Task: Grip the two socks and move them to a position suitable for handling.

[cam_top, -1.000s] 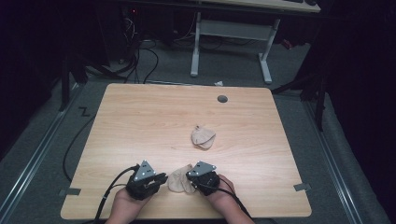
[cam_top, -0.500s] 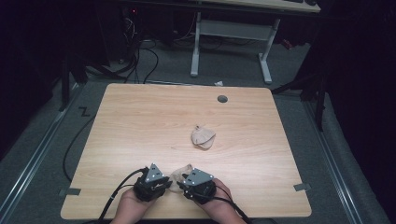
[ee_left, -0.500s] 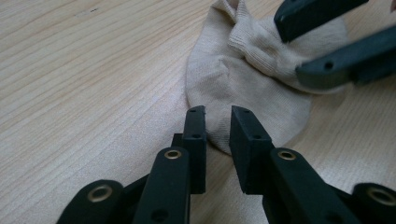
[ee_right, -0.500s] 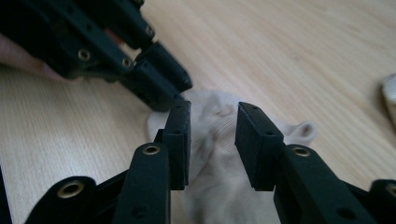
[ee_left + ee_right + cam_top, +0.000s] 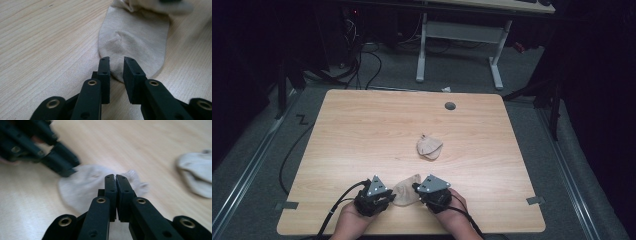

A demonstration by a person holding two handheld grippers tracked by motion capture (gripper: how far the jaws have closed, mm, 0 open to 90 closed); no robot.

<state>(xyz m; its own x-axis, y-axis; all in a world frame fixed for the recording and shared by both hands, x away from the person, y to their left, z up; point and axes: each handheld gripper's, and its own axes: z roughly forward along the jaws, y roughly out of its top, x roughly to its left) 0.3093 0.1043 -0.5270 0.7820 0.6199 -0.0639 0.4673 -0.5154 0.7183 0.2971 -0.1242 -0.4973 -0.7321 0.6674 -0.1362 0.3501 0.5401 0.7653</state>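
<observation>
A beige sock (image 5: 404, 192) lies flat on the wooden table (image 5: 362, 135) near its front edge, between my two grippers. My left gripper (image 5: 117, 60) hovers over the toe end (image 5: 135, 42); its jaws have just been opening and stand apart, not pressing the cloth. My right gripper (image 5: 116, 176) has just closed its jaws on the sock's cuff edge (image 5: 131, 175), which is lifted a little. In the high view the left gripper (image 5: 389, 197) and the right gripper (image 5: 416, 189) face each other across the sock. The left gripper (image 5: 60, 162) also shows blurred in the right gripper view.
A second beige sock (image 5: 429, 146), bunched up, lies at the table's middle, also seen in the right gripper view (image 5: 197, 175). A cable hole (image 5: 450, 106) sits near the far edge. Cables trail off the front left corner. Beyond the table stands a white desk frame (image 5: 459, 35).
The right gripper moved in toward the left one over the sock, then drew back a little to the right. The left gripper shifted only slightly.
</observation>
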